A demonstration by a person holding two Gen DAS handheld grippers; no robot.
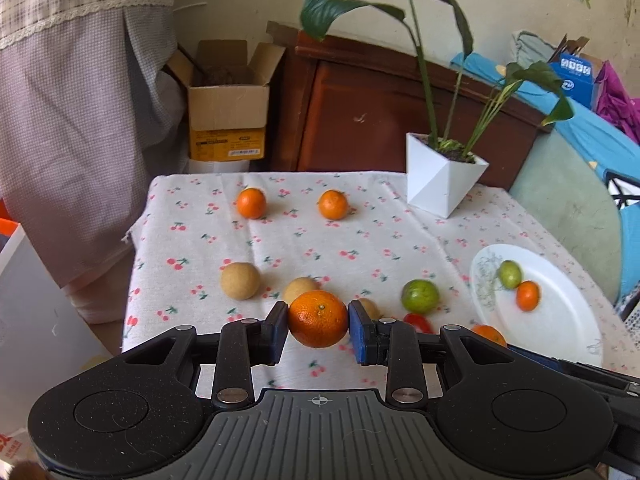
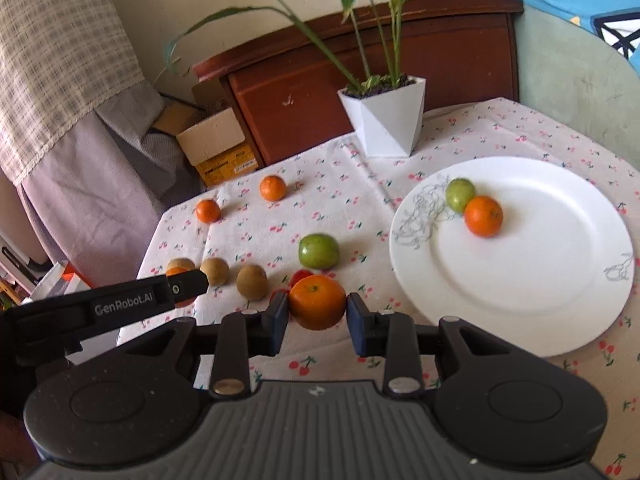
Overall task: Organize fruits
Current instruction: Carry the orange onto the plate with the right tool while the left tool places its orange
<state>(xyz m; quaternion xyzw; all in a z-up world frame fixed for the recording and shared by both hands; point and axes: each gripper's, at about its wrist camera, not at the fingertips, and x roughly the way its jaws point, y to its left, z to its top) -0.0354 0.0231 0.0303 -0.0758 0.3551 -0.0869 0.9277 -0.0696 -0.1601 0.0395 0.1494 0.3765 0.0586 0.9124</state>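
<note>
Both tools grip fruit for transfer: left tool (image 1: 318, 320) clamps one orange (image 1: 318, 318), right tool (image 2: 317, 312) clamps another orange (image 2: 317, 301), just left of the plate (image 2: 560, 280). Plate's the collection spot w/ 2 fruits; rest sit on counter (image 2: 360, 208) left of it.

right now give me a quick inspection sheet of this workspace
surface: cherry-print tablecloth, wrinkled.
job's things: white plate holds one green fruit and one orange; more oranges, brown fruits and a green fruit loose on the cloth.
clutter: potted plant.
grippers: left gripper shut on an orange; right gripper shut on an orange.
cables: nothing seen.
surroundings: wooden cabinet, cardboard box.
</note>
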